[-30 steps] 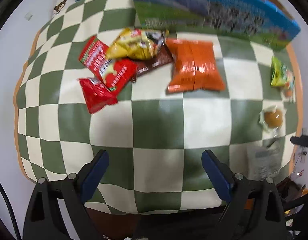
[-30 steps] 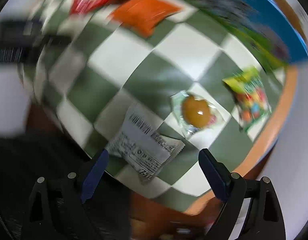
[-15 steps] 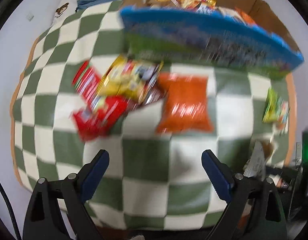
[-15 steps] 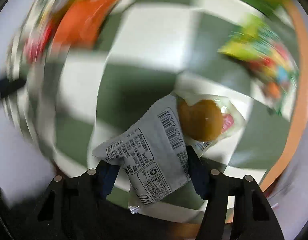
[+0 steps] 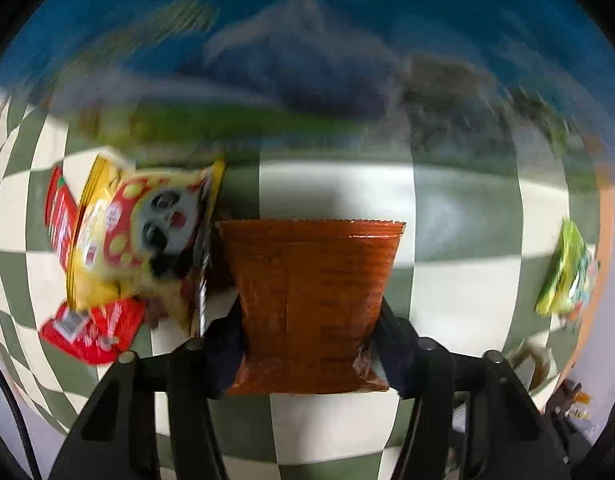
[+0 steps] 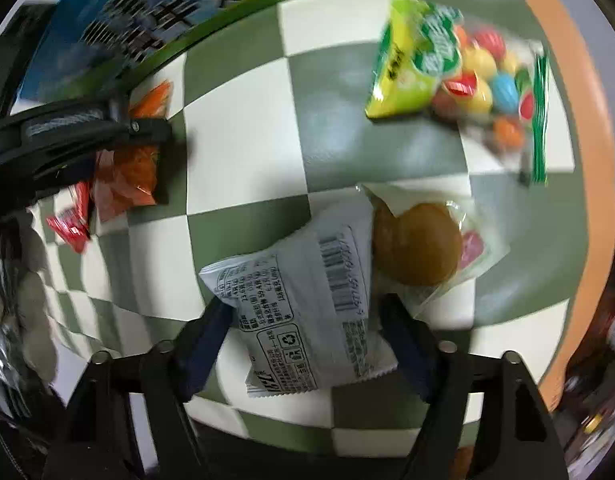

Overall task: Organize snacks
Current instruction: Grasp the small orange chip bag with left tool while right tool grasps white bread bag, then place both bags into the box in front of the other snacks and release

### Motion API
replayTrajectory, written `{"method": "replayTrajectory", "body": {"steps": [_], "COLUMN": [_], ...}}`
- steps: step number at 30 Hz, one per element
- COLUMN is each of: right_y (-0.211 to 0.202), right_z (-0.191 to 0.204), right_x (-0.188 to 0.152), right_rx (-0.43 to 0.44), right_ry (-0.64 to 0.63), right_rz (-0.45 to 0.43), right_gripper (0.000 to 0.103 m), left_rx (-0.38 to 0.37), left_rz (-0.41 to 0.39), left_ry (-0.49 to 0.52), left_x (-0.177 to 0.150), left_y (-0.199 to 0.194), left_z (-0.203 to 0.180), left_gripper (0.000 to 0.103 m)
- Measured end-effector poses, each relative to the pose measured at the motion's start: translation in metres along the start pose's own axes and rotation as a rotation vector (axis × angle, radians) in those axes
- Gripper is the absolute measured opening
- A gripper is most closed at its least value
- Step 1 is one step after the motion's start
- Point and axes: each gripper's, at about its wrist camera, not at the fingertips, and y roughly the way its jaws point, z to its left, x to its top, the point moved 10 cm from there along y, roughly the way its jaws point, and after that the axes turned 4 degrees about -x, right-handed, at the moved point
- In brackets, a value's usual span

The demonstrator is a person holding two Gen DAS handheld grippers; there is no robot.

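My left gripper (image 5: 307, 340) is shut on an orange snack bag (image 5: 311, 296), squeezing its lower half on the checkered cloth. My right gripper (image 6: 303, 332) is shut on a grey-white snack packet (image 6: 303, 312) with a barcode. A wrapped brown bun (image 6: 419, 244) lies touching the packet's right side. In the right wrist view the left gripper's arm (image 6: 75, 136) shows at the left over the orange bag (image 6: 127, 176).
A yellow panda bag (image 5: 147, 232) lies over red packets (image 5: 91, 328) left of the orange bag. A blue and green box wall (image 5: 307, 60) stands just behind. A green candy bag (image 6: 459, 76) lies far right near the table's orange edge (image 6: 587, 160).
The left gripper moved forward to the orange bag and closed on it. The right gripper stayed closed on the grey-white packet and shifted slightly.
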Motion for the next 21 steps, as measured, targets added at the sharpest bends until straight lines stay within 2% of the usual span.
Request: {"method": "replayTrajectory", "body": {"steps": [2,6,9,11,13,18,20,21], "right_y": [-0.004,-0.007,-0.003,0.0,0.003,0.002,0.009,0.011], "right_z": [-0.002,-0.01,-0.011,-0.013,-0.011,0.0,0.002,0.001], "right_x": [0.0,-0.011,-0.022,-0.024,-0.025,-0.021,-0.022,-0.024], "right_rx": [-0.017,0.054,0.117,0.14,0.14,0.028,0.005,-0.006], "right_ry": [-0.008,0.072,0.135,0.152,0.142,0.032,0.023,0.024], "right_rz": [-0.02,0.027,0.071,0.1,0.114,0.076,0.089,0.087], "right_gripper": [0.062,0.06,0.062,0.065,0.077,0.078,0.075,0.058], "left_rx": [0.003,-0.01,-0.019,-0.032,-0.044,-0.065,-0.067,-0.062], "left_rz": [0.014,0.068,0.099,0.123,0.114,0.081,0.069,0.064], "left_ry": [0.013,0.0,-0.002,-0.013,-0.029,-0.058,-0.062,-0.059], "left_x": [-0.023,-0.078,-0.102,-0.109,-0.109,-0.108,-0.099,-0.099], "left_y": [-0.004,-0.006,0.001,0.01,0.013,0.013,0.006,0.003], "left_z": [0.0,0.004,0.003,0.005,0.006,0.01,0.02,0.021], "left_gripper": [0.054,0.054,0.056,0.057,0.06,0.058,0.052,0.049]}}
